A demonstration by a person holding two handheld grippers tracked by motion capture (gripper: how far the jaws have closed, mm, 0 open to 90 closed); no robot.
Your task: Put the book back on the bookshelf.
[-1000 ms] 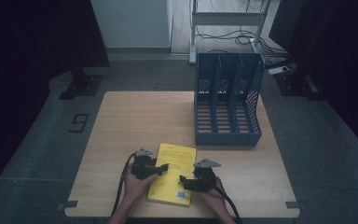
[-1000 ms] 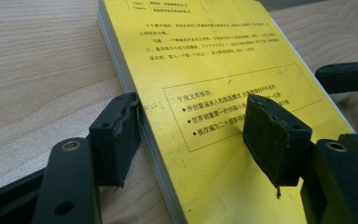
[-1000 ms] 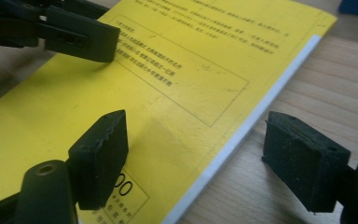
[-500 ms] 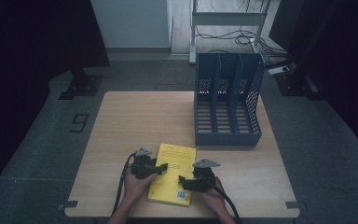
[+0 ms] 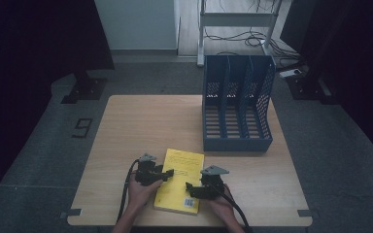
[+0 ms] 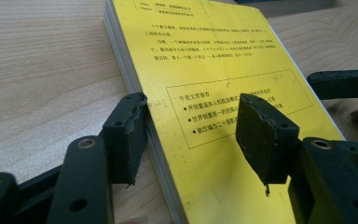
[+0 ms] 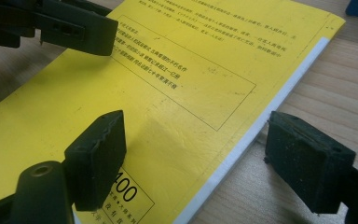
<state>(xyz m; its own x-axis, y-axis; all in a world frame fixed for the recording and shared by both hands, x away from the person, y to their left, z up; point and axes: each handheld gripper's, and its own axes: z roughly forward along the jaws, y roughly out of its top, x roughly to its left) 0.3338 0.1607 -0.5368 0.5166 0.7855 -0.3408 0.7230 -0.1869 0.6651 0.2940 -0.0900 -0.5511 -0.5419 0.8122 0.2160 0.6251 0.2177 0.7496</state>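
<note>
Looking down, I see the yellow book (image 5: 180,180) flat near the table's (image 5: 141,121) front edge, long axis running away from me. My left gripper (image 6: 191,135) gapes astride its page edge. My right gripper (image 7: 196,149) spreads across the spine edge; the cover's print is partly cut off.

The high view is dim and soft, its corners and sides falling into near black, with the wooden table (image 5: 145,126) the brightest area under light from above. Both gripper views are bright and evenly lit: the yellow book (image 6: 223,88) shows mild sheen and readable print nearby. Black jaws close to the lens blur slightly and cast soft shadows.
</note>
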